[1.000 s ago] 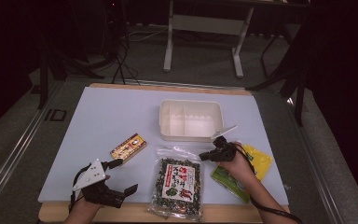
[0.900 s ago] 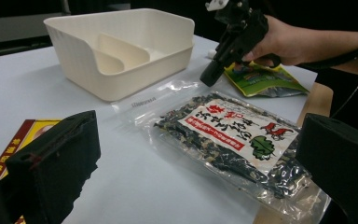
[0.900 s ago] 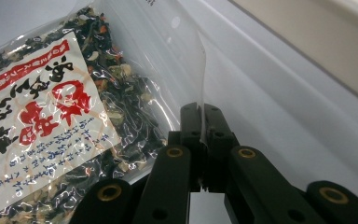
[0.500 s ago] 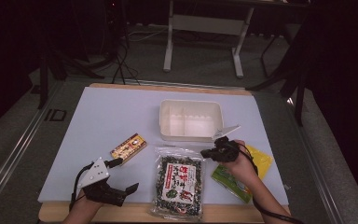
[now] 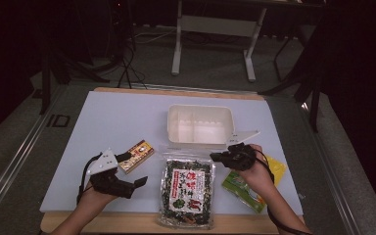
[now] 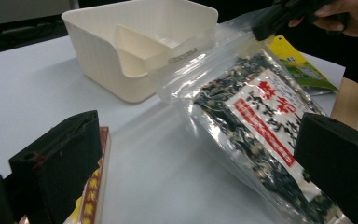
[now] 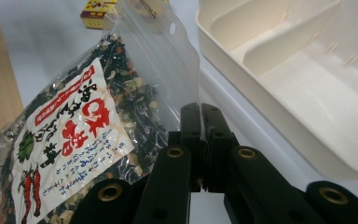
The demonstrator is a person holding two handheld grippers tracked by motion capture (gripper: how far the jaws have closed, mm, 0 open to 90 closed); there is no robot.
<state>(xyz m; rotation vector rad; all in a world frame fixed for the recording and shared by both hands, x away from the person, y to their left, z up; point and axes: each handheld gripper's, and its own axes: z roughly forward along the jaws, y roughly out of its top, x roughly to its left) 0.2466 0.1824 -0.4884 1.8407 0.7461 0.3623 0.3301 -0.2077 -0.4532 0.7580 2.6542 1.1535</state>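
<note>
Near the front edge of the white table point(image 5: 103, 122), the right gripper point(image 7: 200, 116) has its jaws pinched flat on the clear top corner of the seaweed-mix pouch point(image 5: 187, 183), whose upper end is tilted up off the surface while its lower end rests near the wooden table edge. Just behind it stands the cream divided bin point(image 5: 200, 122), likely the pouch's destination. The grip is only on thin film, so a slow, steady lift should keep it from slipping or tearing, and the hanging end must clear the bin's near wall before lowering. The left gripper point(image 6: 196, 158) hovers with jaws spread wide and nothing between them, beside a small red-and-gold box point(image 5: 136, 154); a green-and-yellow packet point(image 5: 247, 188) lies under the right forearm.
</note>
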